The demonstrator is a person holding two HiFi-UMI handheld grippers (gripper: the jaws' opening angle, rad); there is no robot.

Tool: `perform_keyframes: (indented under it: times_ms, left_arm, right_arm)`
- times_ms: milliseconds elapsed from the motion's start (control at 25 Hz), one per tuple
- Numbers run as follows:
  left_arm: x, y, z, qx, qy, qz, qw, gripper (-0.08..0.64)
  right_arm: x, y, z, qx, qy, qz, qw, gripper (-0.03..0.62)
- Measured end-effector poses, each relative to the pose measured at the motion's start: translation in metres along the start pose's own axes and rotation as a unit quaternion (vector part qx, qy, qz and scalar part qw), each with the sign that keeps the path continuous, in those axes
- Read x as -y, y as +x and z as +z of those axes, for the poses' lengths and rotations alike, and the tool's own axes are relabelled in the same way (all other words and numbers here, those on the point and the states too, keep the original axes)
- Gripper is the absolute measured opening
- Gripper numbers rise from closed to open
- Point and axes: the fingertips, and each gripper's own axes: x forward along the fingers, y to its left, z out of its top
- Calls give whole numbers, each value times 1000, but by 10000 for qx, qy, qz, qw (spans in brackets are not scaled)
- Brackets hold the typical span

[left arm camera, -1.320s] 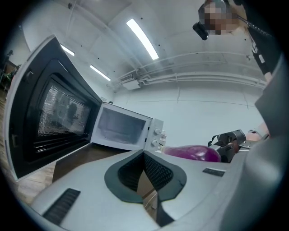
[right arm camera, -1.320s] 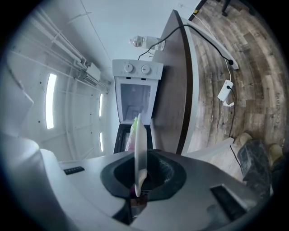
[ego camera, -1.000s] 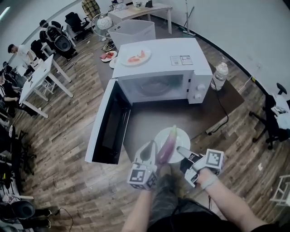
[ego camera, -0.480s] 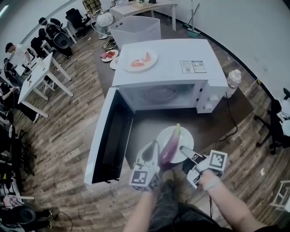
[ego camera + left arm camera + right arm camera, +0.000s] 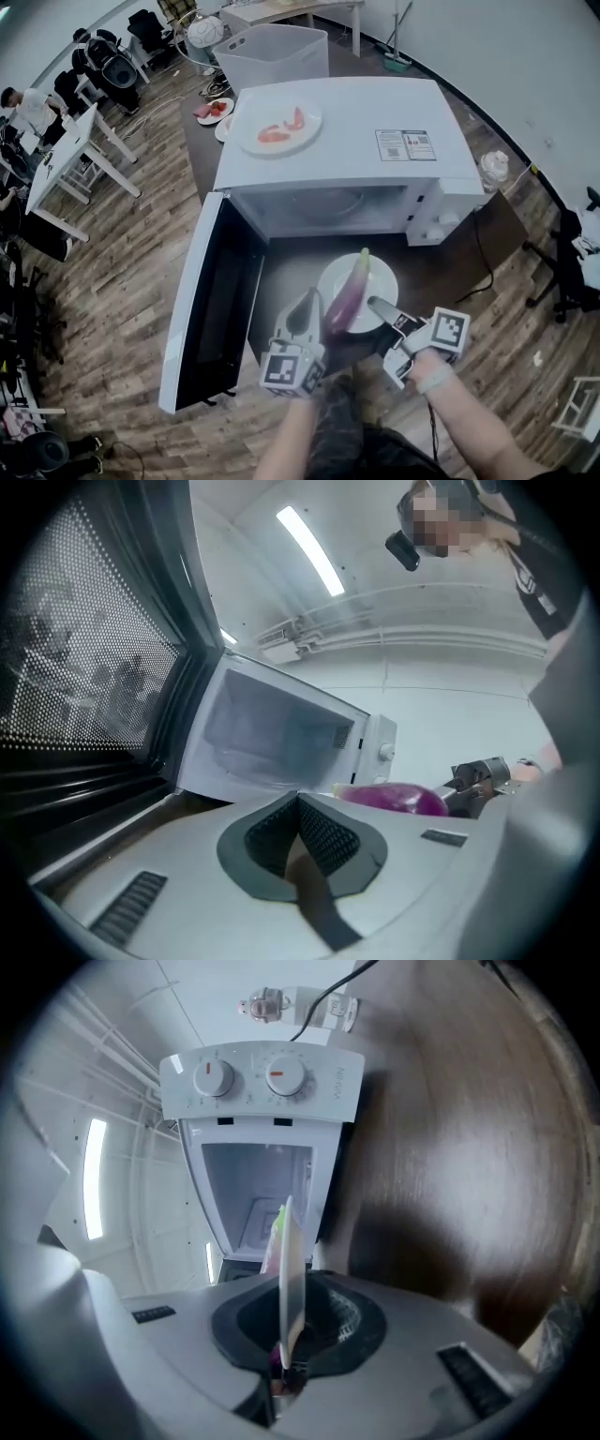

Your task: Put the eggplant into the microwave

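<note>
Head view: A wood floor (image 5: 122, 272) is surrounding a dark table (image 5: 291, 267). A white microwave (image 5: 347, 141) is standing on the table with its door (image 5: 211, 300) hanging wide open to the left. A dish (image 5: 277, 127) with red food is sitting on the microwave's top. A plate (image 5: 377, 279) is hovering in front of the open cavity, and the purple eggplant (image 5: 347, 298) is lying on it, green end pointing toward the microwave. The right gripper (image 5: 375, 307) is holding the plate at its near rim. The left gripper (image 5: 305, 314) is positioned at the plate's left edge, just beside the eggplant; contact cannot be confirmed.

Left gripper view: The jaws are standing closed with nothing between them. The eggplant is showing just beyond them to the right, and the microwave cavity is facing the camera ahead.

Right gripper view: The jaws are clamping the plate rim, and the plate is appearing edge-on between them. A sliver of the eggplant is showing beside the plate. Two knobs (image 5: 248, 1077) are facing the camera next to the open cavity.
</note>
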Motion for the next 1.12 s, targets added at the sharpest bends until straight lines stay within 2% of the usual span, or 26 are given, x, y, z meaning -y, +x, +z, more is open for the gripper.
perform_keyframes:
  times_ms: [120, 840, 1120]
  left_arm:
    - [1, 11, 6, 47, -77, 23, 10000, 6]
    - [-36, 42, 31, 280, 119, 183, 9994, 6]
    - [-46, 54, 27, 260, 136, 222, 9993, 6]
  right_arm:
    - [-3, 9, 9, 33, 6, 56, 10000, 20]
    - [-7, 50, 37, 140, -18, 108, 9998, 20]
    - [-5, 71, 48, 240, -6, 109, 9997, 20]
